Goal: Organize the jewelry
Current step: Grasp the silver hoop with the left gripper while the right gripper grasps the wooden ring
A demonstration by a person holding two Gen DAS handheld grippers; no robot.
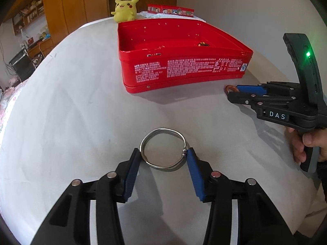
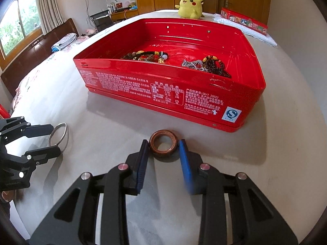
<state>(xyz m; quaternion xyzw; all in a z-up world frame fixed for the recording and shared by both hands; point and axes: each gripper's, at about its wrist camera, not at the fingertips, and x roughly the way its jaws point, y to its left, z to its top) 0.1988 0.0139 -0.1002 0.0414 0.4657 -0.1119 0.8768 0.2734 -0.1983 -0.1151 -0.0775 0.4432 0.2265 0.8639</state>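
Note:
A silver wire bangle [image 1: 163,149] lies on the white cloth between the fingers of my left gripper [image 1: 163,155]; both pads touch its sides. It also shows in the right wrist view [image 2: 59,135]. A brown ring-shaped bangle [image 2: 163,144] sits between the fingers of my right gripper [image 2: 163,146], pads against it, just in front of the open red tin [image 2: 184,94]. In the left wrist view the brown bangle [image 1: 231,88] shows at the right gripper's tips [image 1: 235,92]. The tin holds beaded bracelets [image 2: 147,57] and a silver chain [image 2: 192,63].
A yellow Pikachu plush [image 2: 191,5] sits beyond the tin. The tin's red lid [image 2: 244,22] rests on a white pillow at the back right. A bed with floral sheets [image 2: 30,77] lies to the left, wooden cupboards behind.

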